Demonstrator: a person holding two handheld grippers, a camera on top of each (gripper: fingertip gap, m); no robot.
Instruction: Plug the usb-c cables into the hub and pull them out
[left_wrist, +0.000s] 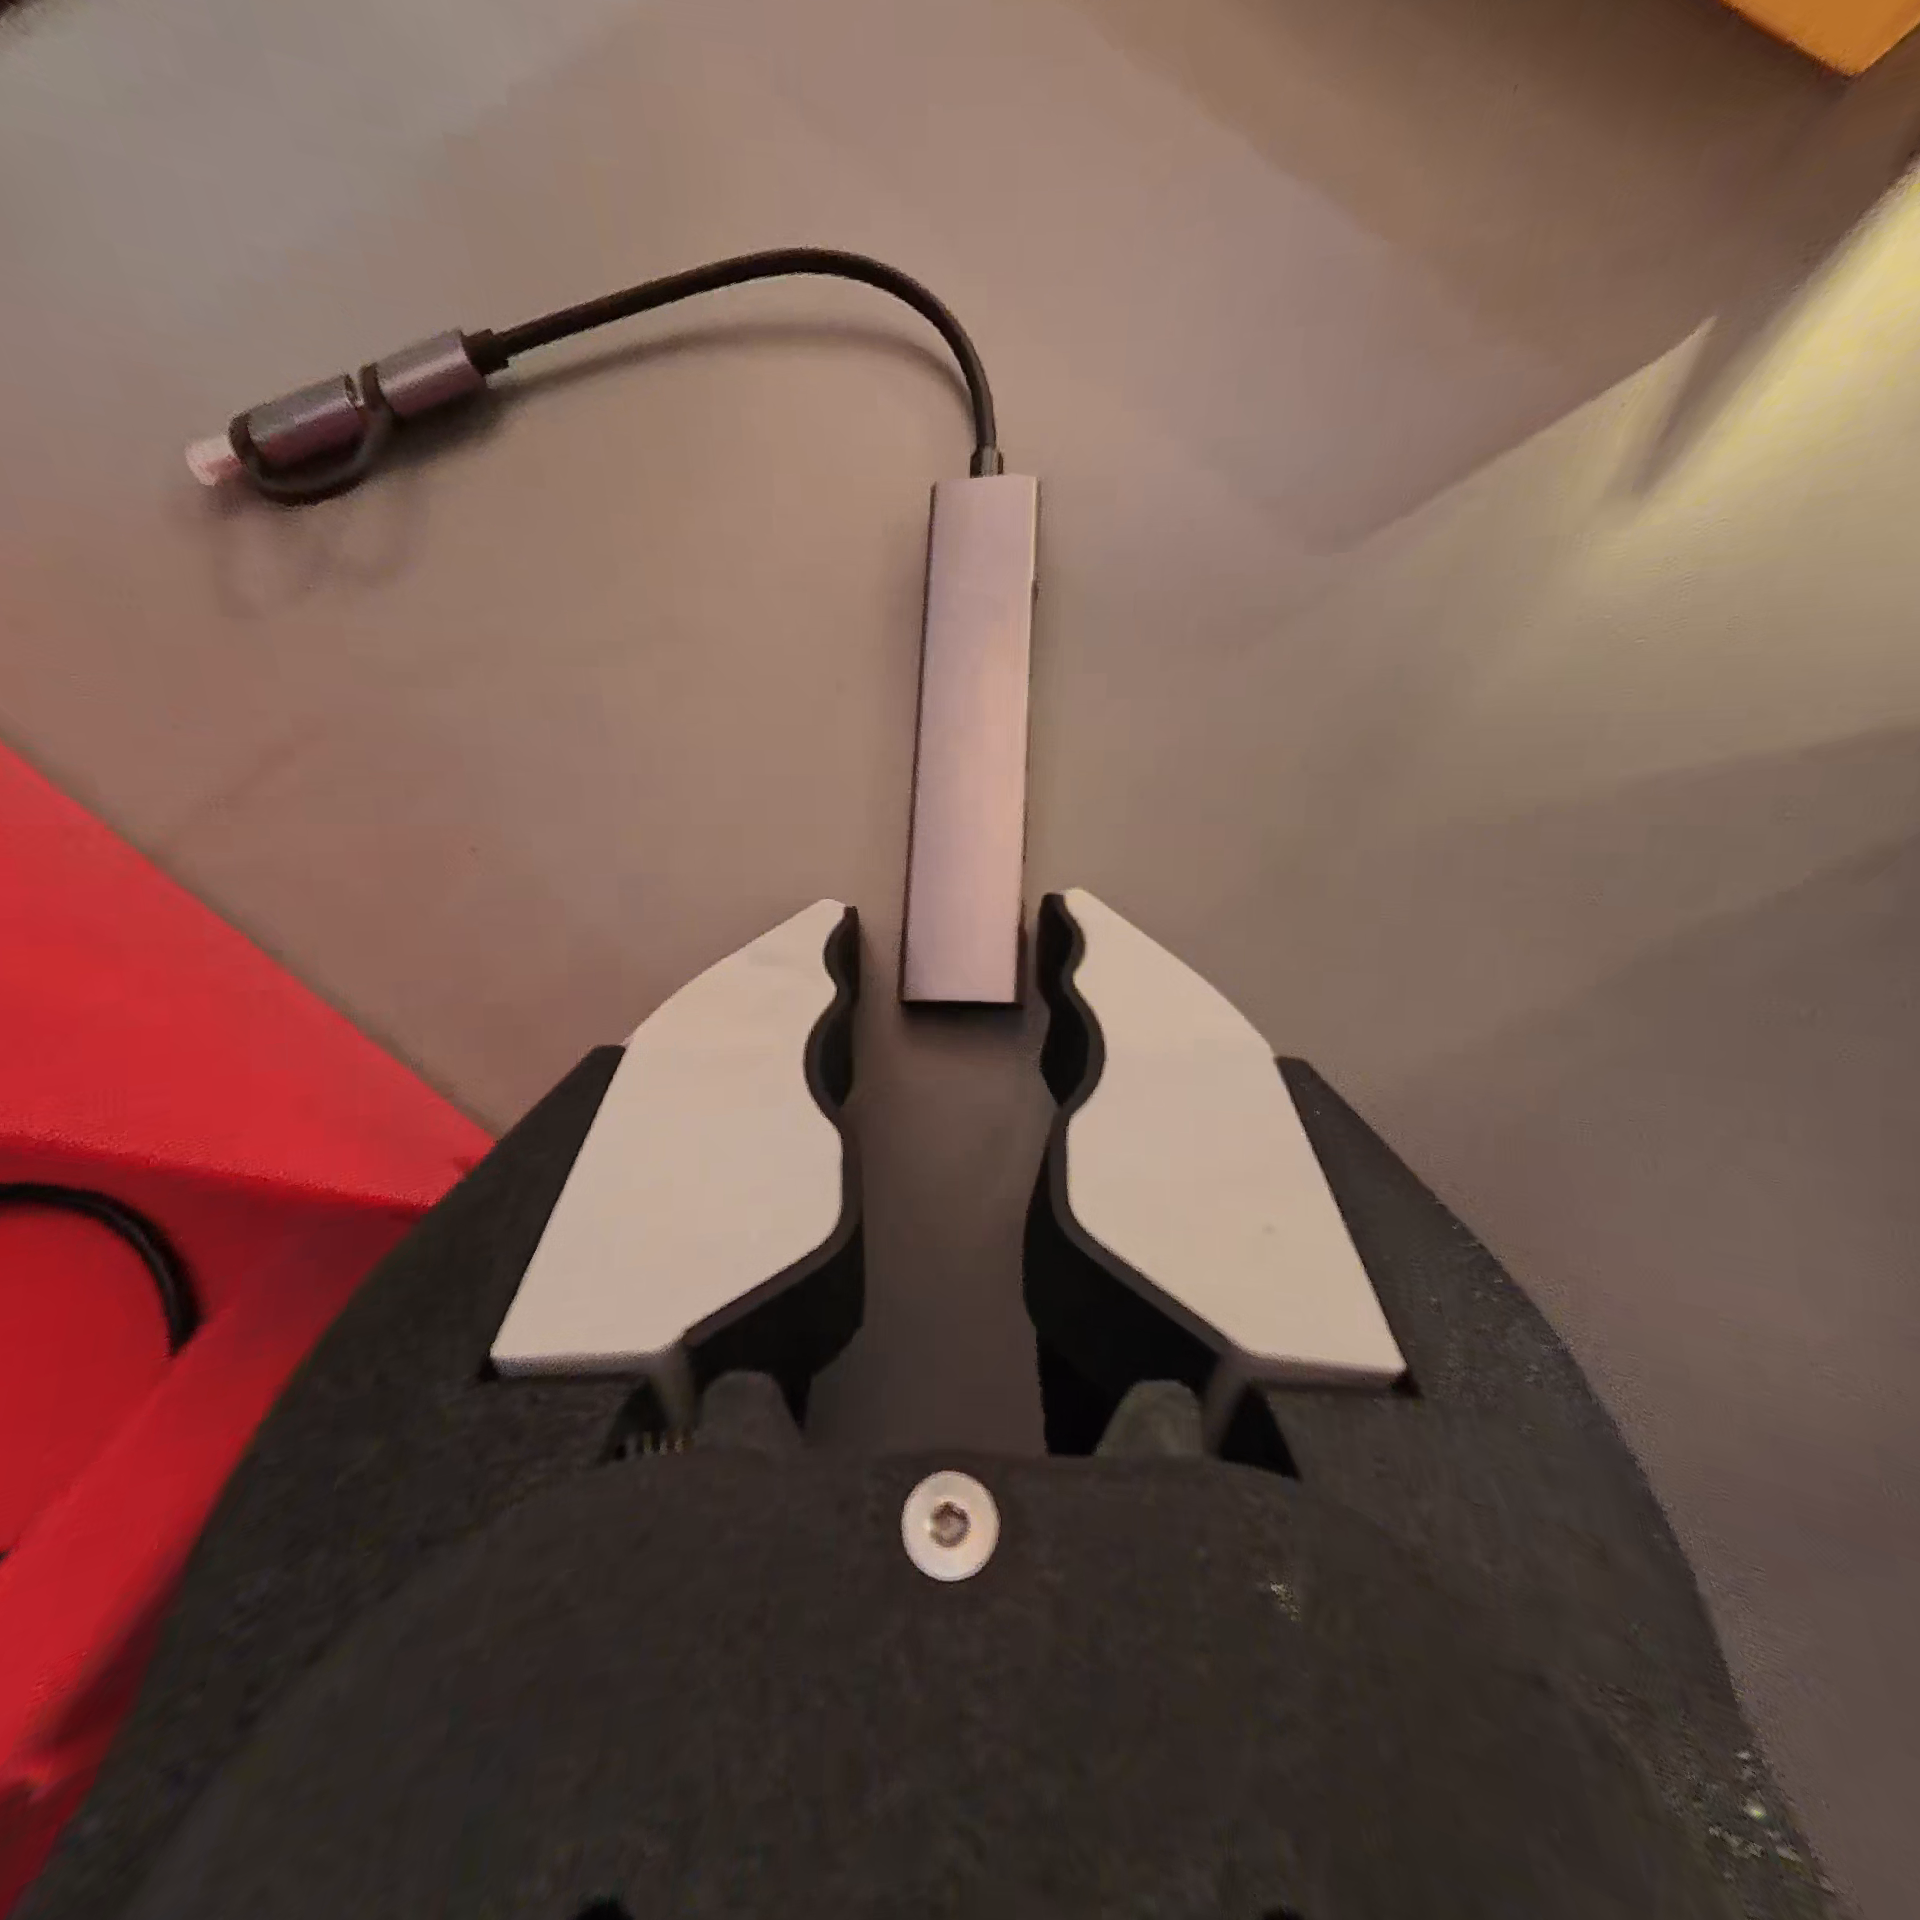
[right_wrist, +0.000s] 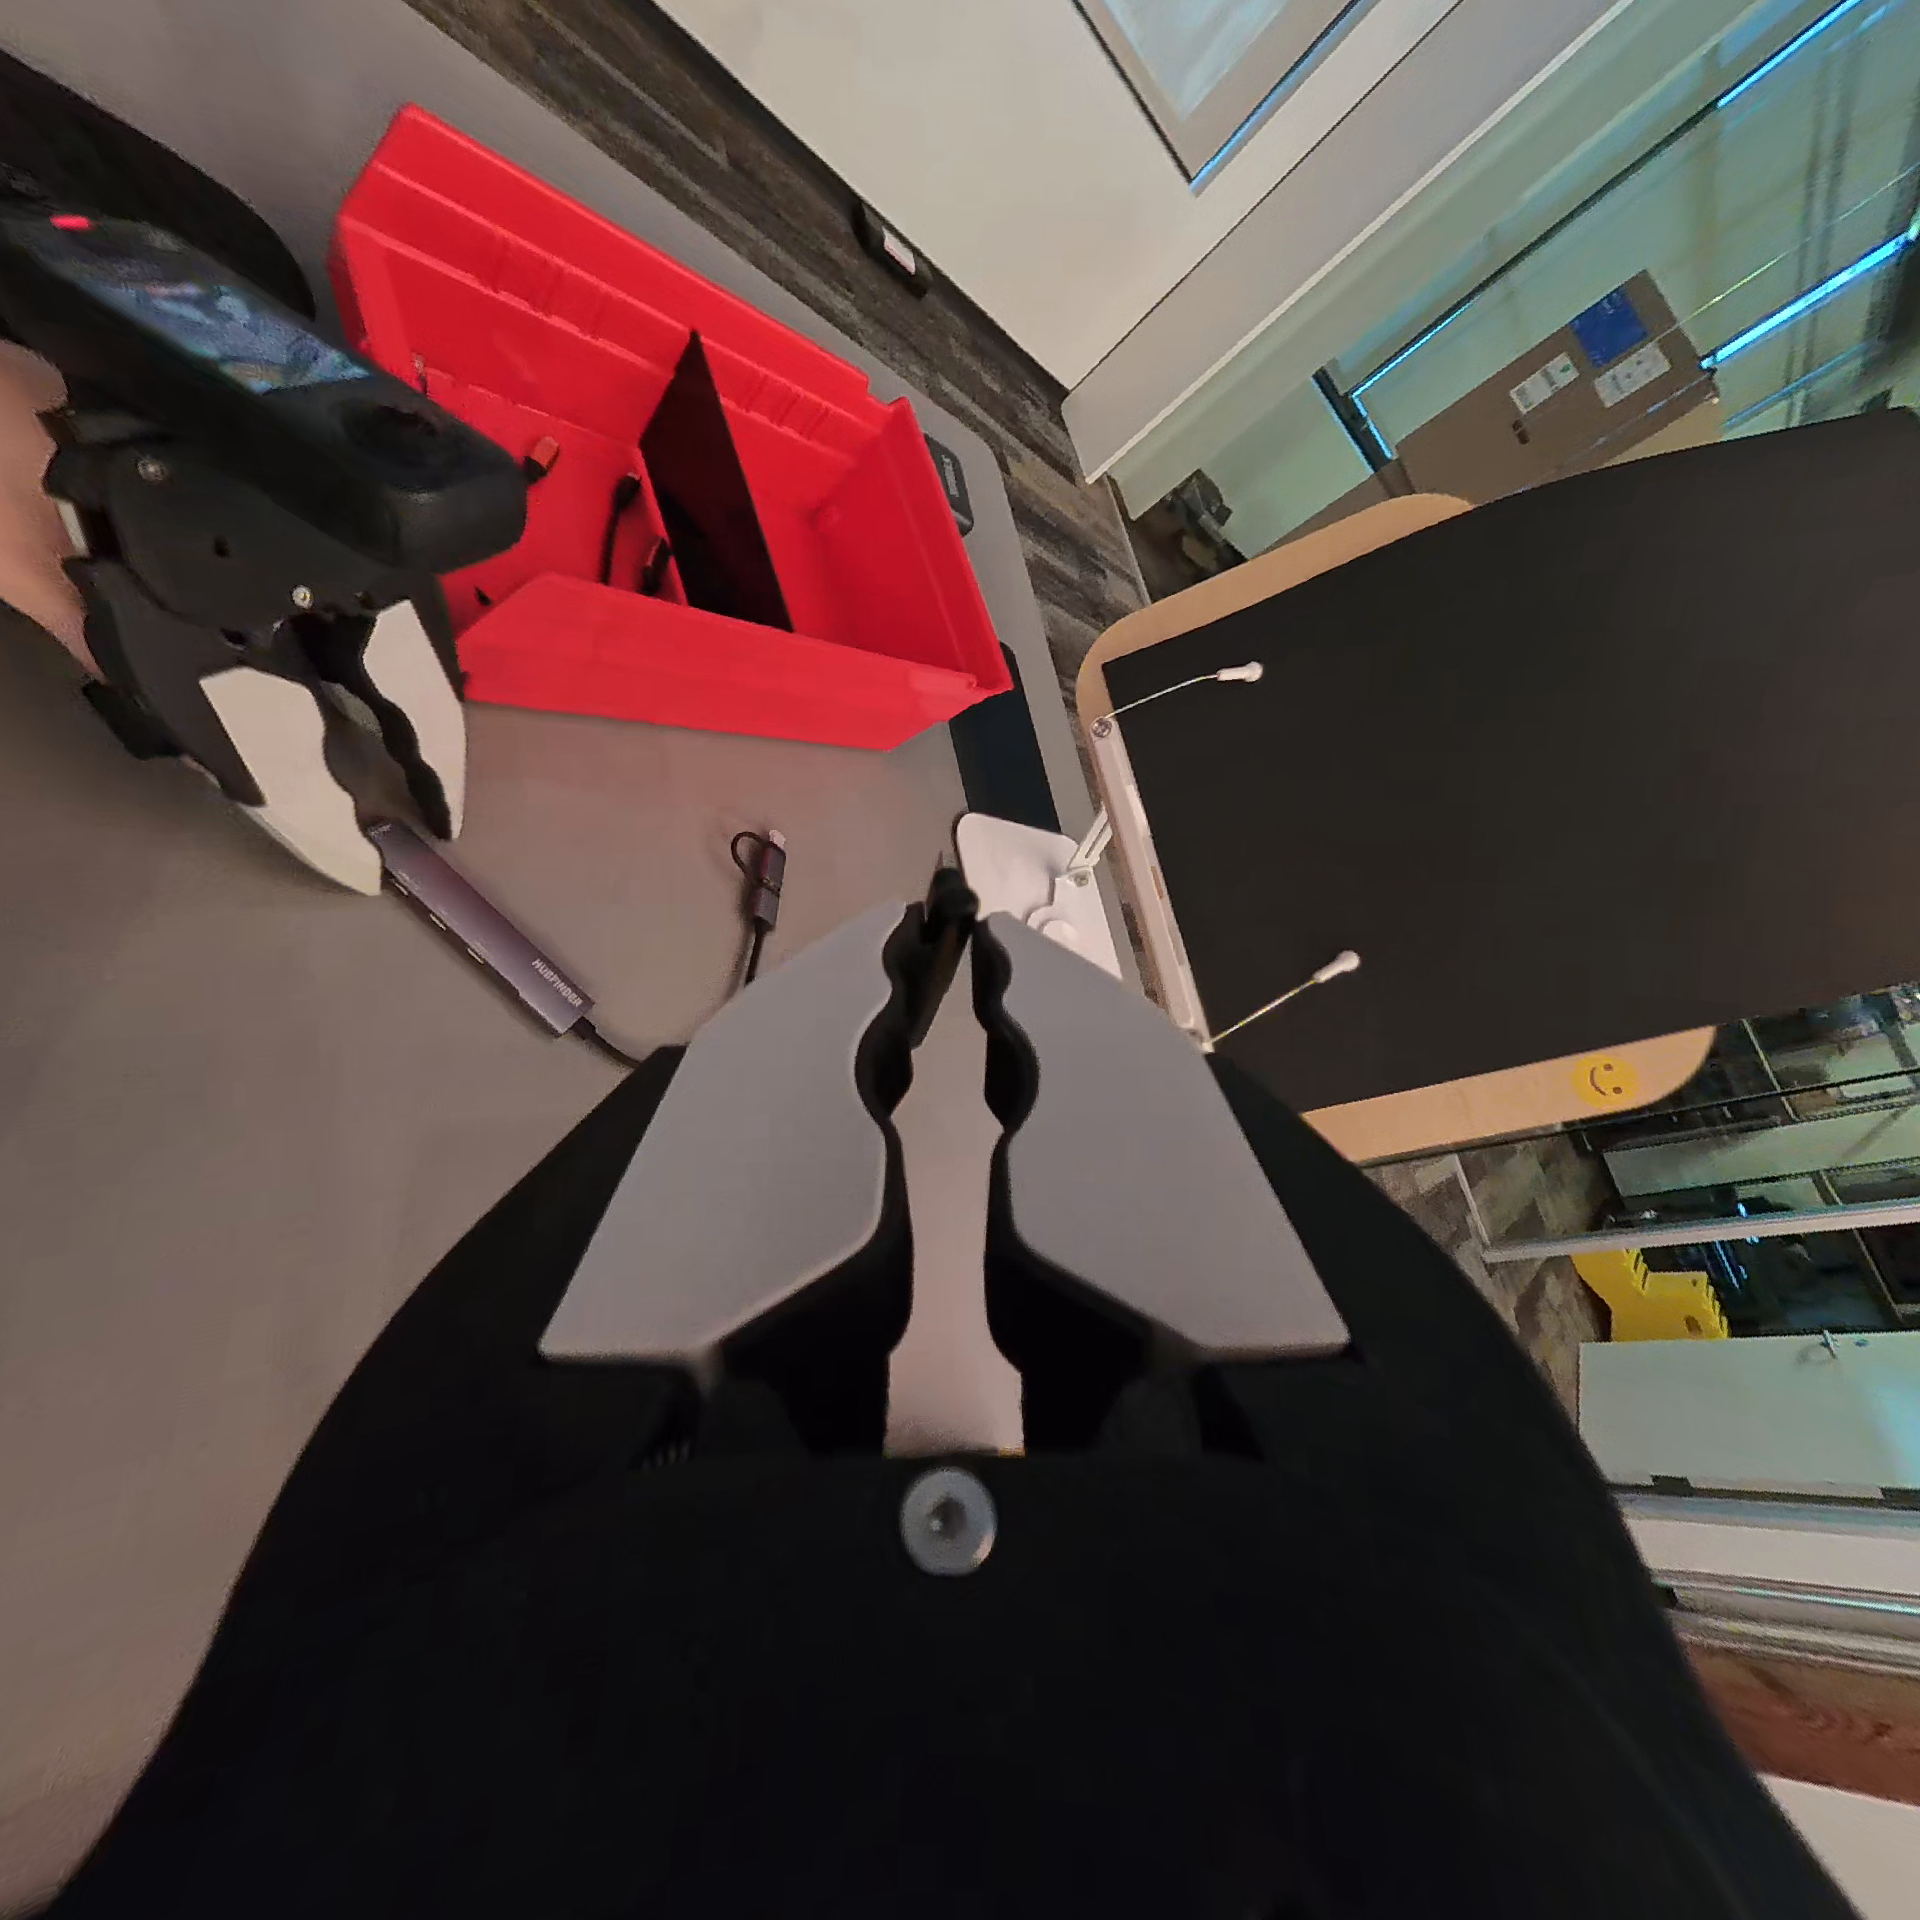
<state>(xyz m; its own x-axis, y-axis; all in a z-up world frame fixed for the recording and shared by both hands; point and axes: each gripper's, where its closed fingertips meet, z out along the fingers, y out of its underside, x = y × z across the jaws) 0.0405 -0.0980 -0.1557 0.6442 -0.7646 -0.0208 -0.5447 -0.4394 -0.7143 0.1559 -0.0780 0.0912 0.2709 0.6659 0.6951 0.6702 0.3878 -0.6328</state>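
Lying flat on the grey tabletop (left_wrist: 520, 727), the slim grey metal hub (left_wrist: 971, 748) has its near end between the tips of the left gripper (left_wrist: 948, 956), whose white fingers with black wavy pads stand apart; a sliver of table shows on each side of the hub, so neither pad presses on it. The hub's short black braided lead (left_wrist: 831, 272) curls off its far end to a grey double-headed plug (left_wrist: 343, 410) resting on the table well to the left. No cable sits in any of the ports along the hub's side (right_wrist: 478, 951), seen from the right wrist.

The right gripper (right_wrist: 945, 935) is raised away from the hub, over by the table's edge, its jaws nearly together and clamped on a thin black USB-C cable plug (right_wrist: 948, 904) that pokes out past the fingertips.

Beyond the left gripper stands an open red plastic bin (right_wrist: 727, 665) with a black divider (right_wrist: 707, 499) and a few cables lying inside.
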